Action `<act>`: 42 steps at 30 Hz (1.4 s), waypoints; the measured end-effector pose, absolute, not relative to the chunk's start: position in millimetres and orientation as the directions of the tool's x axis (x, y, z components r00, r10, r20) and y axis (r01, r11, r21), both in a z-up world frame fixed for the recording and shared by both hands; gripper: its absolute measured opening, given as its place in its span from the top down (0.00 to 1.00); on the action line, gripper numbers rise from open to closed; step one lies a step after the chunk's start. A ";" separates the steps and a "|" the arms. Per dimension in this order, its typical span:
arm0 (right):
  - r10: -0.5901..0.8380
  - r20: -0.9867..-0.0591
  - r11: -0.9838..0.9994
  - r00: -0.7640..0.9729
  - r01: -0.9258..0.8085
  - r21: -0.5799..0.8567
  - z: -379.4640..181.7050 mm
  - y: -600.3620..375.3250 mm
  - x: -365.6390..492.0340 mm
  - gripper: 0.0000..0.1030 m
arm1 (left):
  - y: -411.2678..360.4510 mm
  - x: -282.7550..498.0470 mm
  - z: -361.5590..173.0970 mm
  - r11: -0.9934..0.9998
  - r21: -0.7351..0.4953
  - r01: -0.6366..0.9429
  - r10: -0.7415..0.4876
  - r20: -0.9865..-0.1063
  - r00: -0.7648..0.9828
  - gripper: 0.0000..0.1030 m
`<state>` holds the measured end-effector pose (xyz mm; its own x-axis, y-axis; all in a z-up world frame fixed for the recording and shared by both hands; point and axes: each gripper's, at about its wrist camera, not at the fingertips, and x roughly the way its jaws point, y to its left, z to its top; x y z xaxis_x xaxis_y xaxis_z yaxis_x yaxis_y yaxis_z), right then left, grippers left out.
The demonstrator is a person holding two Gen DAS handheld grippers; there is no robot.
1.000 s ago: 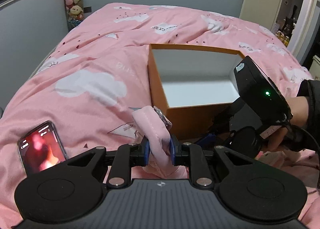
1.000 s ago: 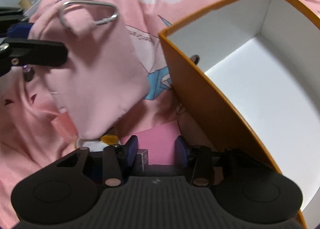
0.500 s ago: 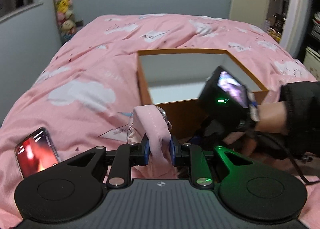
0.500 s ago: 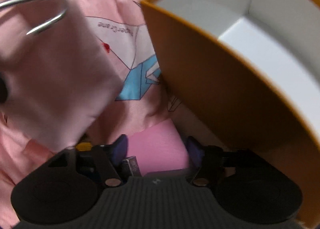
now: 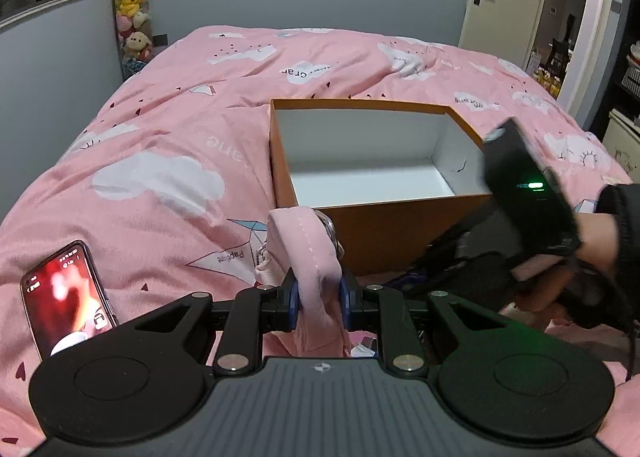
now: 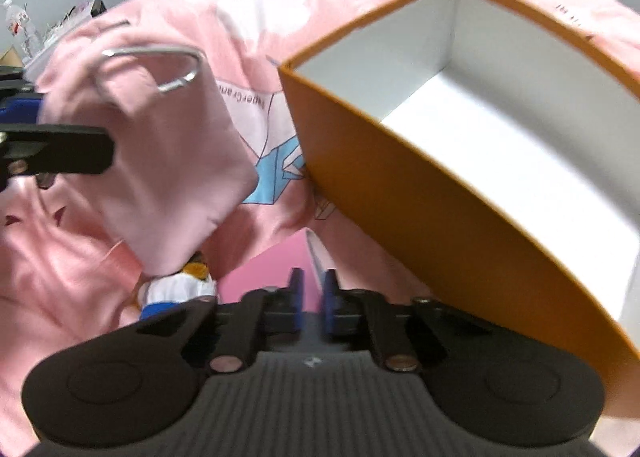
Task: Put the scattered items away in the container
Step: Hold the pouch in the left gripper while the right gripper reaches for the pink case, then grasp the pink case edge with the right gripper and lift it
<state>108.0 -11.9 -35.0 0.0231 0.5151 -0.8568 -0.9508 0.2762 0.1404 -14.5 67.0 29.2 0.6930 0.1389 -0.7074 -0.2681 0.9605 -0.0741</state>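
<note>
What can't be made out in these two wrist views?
- Left wrist: the right gripper's fingertips, hidden behind its own body and the hand.
- Right wrist: the small toy, mostly covered by the pink pouch and the gripper body.
- Right wrist: what the thin pink item between the fingers is; motion blur.
- Left wrist: the phone's screen content, blurred.

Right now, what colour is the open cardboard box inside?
White inside the orange open cardboard box; left wrist view shows it best.

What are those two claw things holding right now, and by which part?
The left gripper pinches a pink fabric pouch near its lower middle. The right gripper has closed on the edge of a flat pink card.
</note>
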 end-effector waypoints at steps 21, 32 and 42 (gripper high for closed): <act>0.478 -0.875 0.320 0.078 -0.943 0.090 -68.0 1.1 96.6 0.47 | 55.5 -11.6 24.2 0.961 -0.012 -0.278 0.185 -0.716 0.673 0.79; 0.484 -0.870 0.290 -0.092 -0.922 0.259 -94.5 20.1 104.1 0.34 | 66.8 -11.0 15.8 0.949 -0.032 -0.315 0.191 -0.735 0.650 0.79; 0.534 -0.845 0.249 -0.011 -0.953 0.170 -39.5 -22.3 90.3 0.84 | 71.4 -16.0 21.1 0.943 -0.071 -0.326 0.174 -0.728 0.664 0.79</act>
<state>90.3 -22.3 -39.5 -0.0112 0.5339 -0.8455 -0.9534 0.2494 0.1701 -16.0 71.4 21.1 0.6636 0.1743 -0.7275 -0.3259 0.9427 -0.0715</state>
